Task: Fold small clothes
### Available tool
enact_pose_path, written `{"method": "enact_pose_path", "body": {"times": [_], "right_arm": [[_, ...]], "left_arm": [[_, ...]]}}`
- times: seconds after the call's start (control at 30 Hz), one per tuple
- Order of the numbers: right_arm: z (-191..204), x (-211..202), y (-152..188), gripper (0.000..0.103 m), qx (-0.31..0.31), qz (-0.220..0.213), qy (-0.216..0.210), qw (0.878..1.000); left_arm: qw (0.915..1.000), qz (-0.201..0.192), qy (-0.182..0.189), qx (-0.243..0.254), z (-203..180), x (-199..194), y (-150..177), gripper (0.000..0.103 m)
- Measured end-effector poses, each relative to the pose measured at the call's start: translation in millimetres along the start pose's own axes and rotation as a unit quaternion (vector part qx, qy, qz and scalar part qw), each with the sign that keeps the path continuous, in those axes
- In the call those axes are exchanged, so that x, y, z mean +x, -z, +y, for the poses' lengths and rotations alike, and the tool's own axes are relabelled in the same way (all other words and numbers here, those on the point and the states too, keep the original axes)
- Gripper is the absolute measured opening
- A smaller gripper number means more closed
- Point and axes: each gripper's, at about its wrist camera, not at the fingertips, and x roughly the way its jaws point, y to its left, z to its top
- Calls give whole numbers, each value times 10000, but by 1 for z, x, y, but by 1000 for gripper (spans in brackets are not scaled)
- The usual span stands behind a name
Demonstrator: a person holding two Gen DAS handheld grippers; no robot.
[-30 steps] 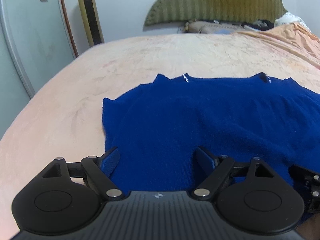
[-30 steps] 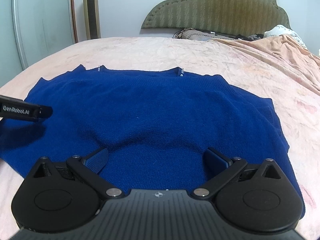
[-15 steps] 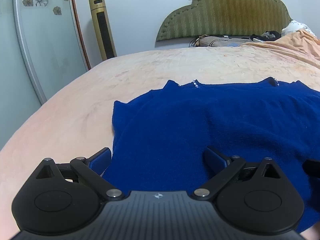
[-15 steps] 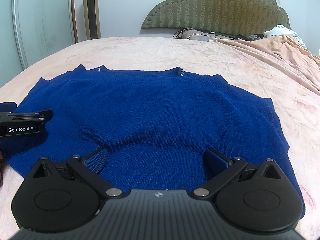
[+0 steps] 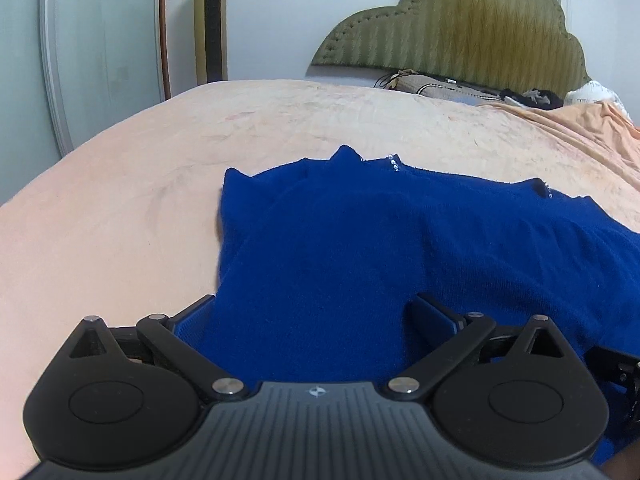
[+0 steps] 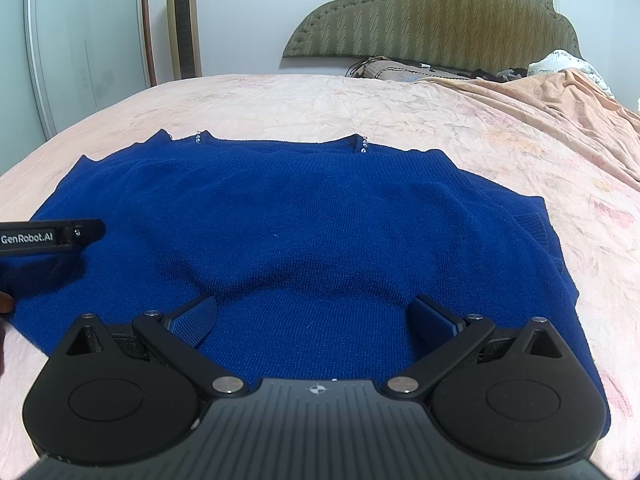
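Observation:
A dark blue knit sweater [image 6: 312, 216] lies spread flat on the peach bedspread, its neckline with small rhinestones at the far edge. It also shows in the left wrist view [image 5: 380, 248]. My left gripper [image 5: 316, 316] is open and empty, low over the sweater's near left part. My right gripper [image 6: 314, 316] is open and empty over the sweater's near hem, fingers apart on either side of the cloth. The left gripper's black body [image 6: 48, 234] enters the right wrist view from the left edge.
The bedspread [image 6: 520, 152] stretches to a green padded headboard [image 6: 432, 12]. Pillows and dark items [image 6: 400, 70] lie below it. A crumpled orange sheet [image 5: 580, 128] is at the far right. A gold tower fan [image 6: 183, 20] and a wardrobe door [image 6: 80, 40] stand at the left.
The left gripper has shifted and turned, so the sweater's left sleeve edge sits nearer the middle of its view. The right gripper and the sweater have not moved.

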Motion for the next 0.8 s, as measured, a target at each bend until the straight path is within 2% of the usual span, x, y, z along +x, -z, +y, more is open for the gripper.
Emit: {"method": "enact_pose_path", "body": {"times": [0.8], "right_arm": [[0,0,0,103,7,-3,1,10000]], "left_arm": [[10000,6,34,-26,1,1,0,103]]}}
